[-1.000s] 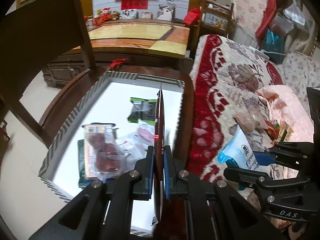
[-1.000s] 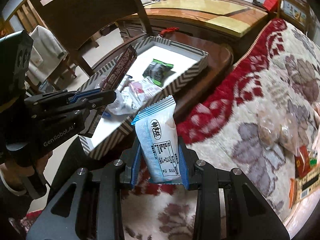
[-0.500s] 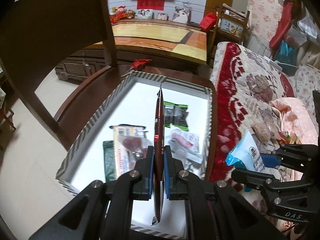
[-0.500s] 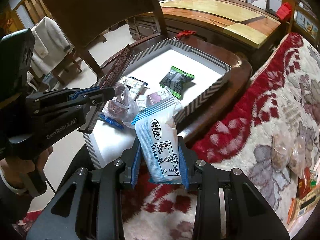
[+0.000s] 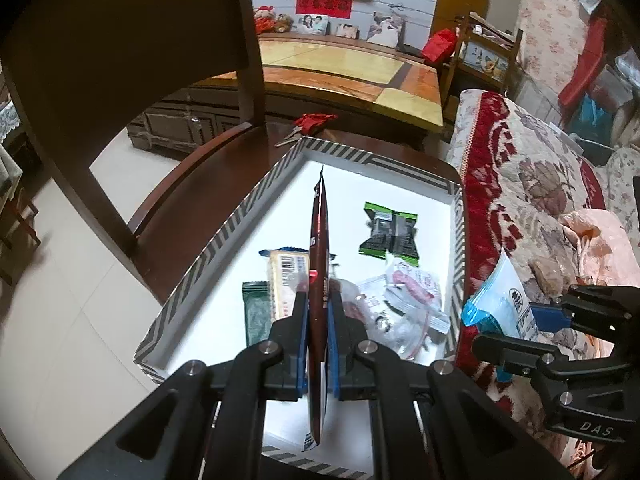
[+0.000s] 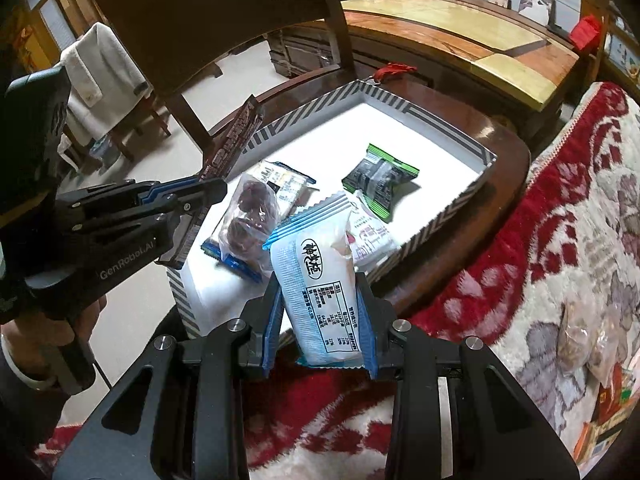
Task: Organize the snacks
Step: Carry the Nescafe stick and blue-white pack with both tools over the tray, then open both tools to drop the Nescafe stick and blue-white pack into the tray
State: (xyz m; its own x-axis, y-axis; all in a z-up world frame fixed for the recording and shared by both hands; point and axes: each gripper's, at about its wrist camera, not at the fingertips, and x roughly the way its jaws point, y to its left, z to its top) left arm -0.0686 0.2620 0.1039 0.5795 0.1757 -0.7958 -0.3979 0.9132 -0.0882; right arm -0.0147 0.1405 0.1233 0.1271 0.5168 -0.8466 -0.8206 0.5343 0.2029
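Observation:
My left gripper [image 5: 319, 304] is shut on a flat dark red snack packet [image 5: 319, 248], held edge-on above the striped tray [image 5: 256, 208]; it also shows in the right wrist view [image 6: 234, 140]. My right gripper [image 6: 320, 292] is shut on a white and blue snack bag [image 6: 316, 264], held over the tray's near right rim [image 6: 440, 224]. The bag also shows in the left wrist view [image 5: 502, 306]. In the tray lie a green and black packet [image 5: 390, 234], a clear bag of dark red pieces [image 6: 250, 216], a yellow-white packet [image 5: 286, 280] and a white and pink packet [image 5: 408, 292].
The tray sits on a dark wooden chair seat [image 5: 192, 204] whose backrest [image 5: 120, 40] rises at the left. A red floral blanket [image 5: 520, 200] lies to the right, with more snack bags [image 6: 592, 332] on it. A wooden table [image 5: 340, 68] stands behind.
Both grippers have moved left and forward over the tray with their packets still held. The tray's contents now sit closer under both grippers.

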